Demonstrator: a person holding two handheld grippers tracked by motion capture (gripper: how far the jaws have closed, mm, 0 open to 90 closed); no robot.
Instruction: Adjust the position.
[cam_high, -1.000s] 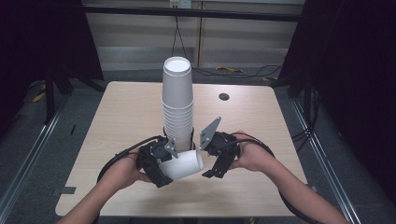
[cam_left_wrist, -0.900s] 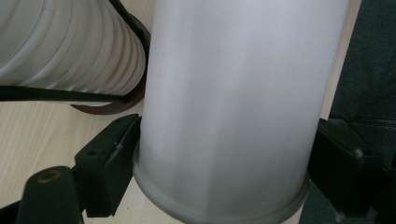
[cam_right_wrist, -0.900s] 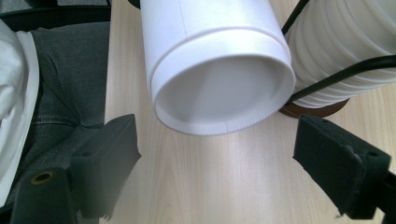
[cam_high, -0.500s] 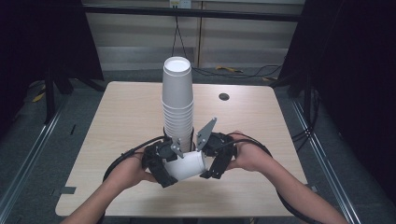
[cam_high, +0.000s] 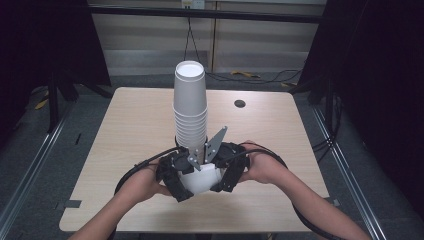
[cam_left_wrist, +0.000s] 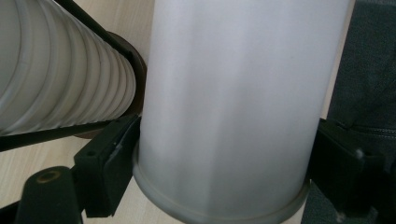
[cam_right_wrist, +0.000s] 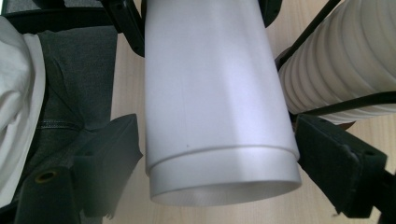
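The left gripper (cam_high: 176, 176), black with a trailing cable and held in the person's left hand (cam_high: 142, 182), sits at the near middle of the pale wooden table (cam_high: 125, 130). Its jaws are closed tight on a single white paper cup (cam_high: 200, 180) lying on its side. In the left gripper view both black pads press against that cup (cam_left_wrist: 233, 102) near its rim, one on each side.

The cup lies between the two grippers, just in front of the base of a tall stack of white paper cups (cam_high: 190, 110). This stack stands upright near the middle of the table, with many rims bunched together in its lower half. In the left gripper view the ribbed side of the stack (cam_left_wrist: 56, 79) appears at the left, just beside the held cup.

The right gripper (cam_high: 227, 172), also black, is held in the person's right hand (cam_high: 262, 167) and faces the left one from the other side of the cup. Its jaws have just been closing with the cup (cam_right_wrist: 215, 102) between them. In the right gripper view the jaws stand on either side of the cup's rim end; the right pad lies close against the cup, while a narrow gap shows at the left pad.

A small dark round spot (cam_high: 239, 103) lies on the far right part of the table, well apart from the cups.
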